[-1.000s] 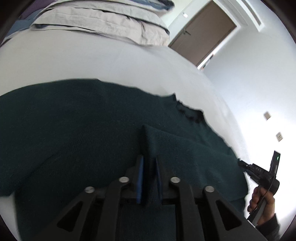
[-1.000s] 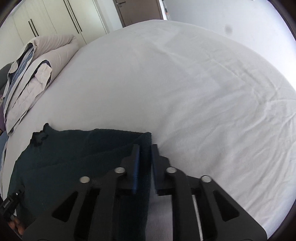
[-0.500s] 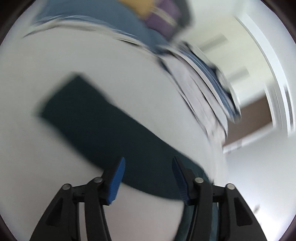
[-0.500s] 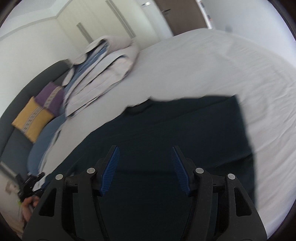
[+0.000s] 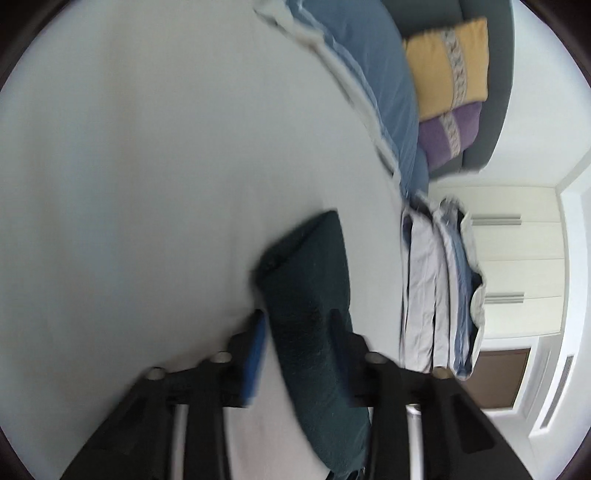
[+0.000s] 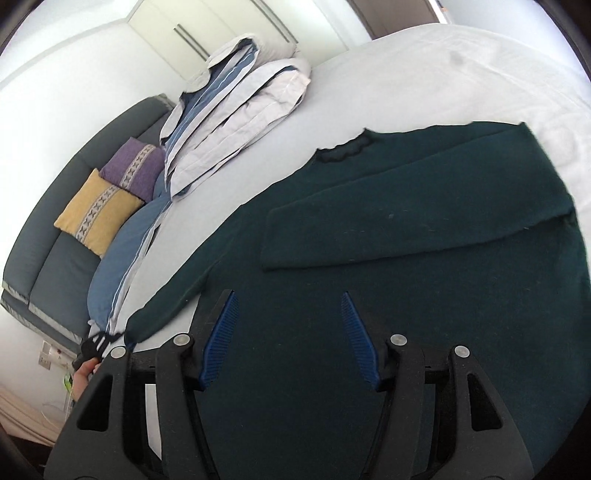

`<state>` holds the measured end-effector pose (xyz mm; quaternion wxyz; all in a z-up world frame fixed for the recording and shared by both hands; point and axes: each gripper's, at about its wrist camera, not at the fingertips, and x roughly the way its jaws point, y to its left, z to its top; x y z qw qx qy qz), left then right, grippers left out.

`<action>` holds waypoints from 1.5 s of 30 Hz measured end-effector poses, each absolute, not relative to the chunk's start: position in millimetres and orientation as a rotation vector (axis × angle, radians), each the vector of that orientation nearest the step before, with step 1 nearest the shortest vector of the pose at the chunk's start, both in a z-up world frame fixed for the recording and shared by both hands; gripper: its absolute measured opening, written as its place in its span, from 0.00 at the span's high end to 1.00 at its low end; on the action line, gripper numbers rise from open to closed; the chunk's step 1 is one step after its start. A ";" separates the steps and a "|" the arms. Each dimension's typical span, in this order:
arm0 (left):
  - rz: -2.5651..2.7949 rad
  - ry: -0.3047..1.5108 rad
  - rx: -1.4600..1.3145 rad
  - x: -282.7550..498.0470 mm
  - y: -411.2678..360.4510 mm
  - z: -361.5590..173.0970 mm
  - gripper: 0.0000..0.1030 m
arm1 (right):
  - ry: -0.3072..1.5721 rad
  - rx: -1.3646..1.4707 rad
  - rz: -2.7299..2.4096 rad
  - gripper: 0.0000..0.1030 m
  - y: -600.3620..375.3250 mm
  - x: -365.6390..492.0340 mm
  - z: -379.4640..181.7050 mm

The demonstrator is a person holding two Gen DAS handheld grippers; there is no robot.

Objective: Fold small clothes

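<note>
Right gripper (image 6: 288, 336): seen nearest in the right wrist view, with blue-padded fingers (image 6: 221, 339) spread wide apart and nothing held between them; it is poised over the lower body of the sweater.

Left gripper (image 5: 295, 347): shown blurred in the left wrist view; its jaws stand apart on either side of the sweater's sleeve, and whether the pads press the cloth cannot be told.

Sweater (image 6: 406, 295): a dark green knit garment, laid flat on the white bed sheet (image 6: 461, 74), directly beyond the right gripper.

Folded sleeve (image 6: 424, 210): laid across the chest of the sweater, its cuff end toward the middle.

Other sleeve (image 5: 310, 295): stretched out from the sweater's body toward the left gripper, with its end between that gripper's fingers.

Neckline (image 6: 345, 149): at the far edge of the sweater, turned toward the bedding.

Folded bedding (image 6: 240, 110): a striped grey and blue pile, placed on the bed beyond the sweater.

Blue pillow (image 6: 125, 254): set beside the bedding, left of the sweater.

Cushions: one yellow (image 6: 98, 210) and one purple (image 6: 135, 170), propped against the dark headboard (image 6: 44, 236), farther from the sweater.

Wardrobe (image 6: 221, 26): seen farthest, behind the bedding.
</note>
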<state>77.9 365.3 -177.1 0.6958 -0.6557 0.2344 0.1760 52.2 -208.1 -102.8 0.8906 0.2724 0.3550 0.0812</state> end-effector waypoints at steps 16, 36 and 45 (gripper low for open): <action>0.265 0.587 -1.150 135.6 333.9 -126.8 0.92 | 0.743 0.647 0.137 0.45 -250.4 48.2 -122.6; -0.402 0.882 -0.057 190.3 -130.9 -113.1 0.54 | 0.718 0.816 0.012 0.44 -342.9 25.4 -147.7; -0.379 0.804 -0.143 156.8 -64.3 -92.1 0.27 | 0.815 0.800 0.190 0.40 -286.2 137.6 -136.4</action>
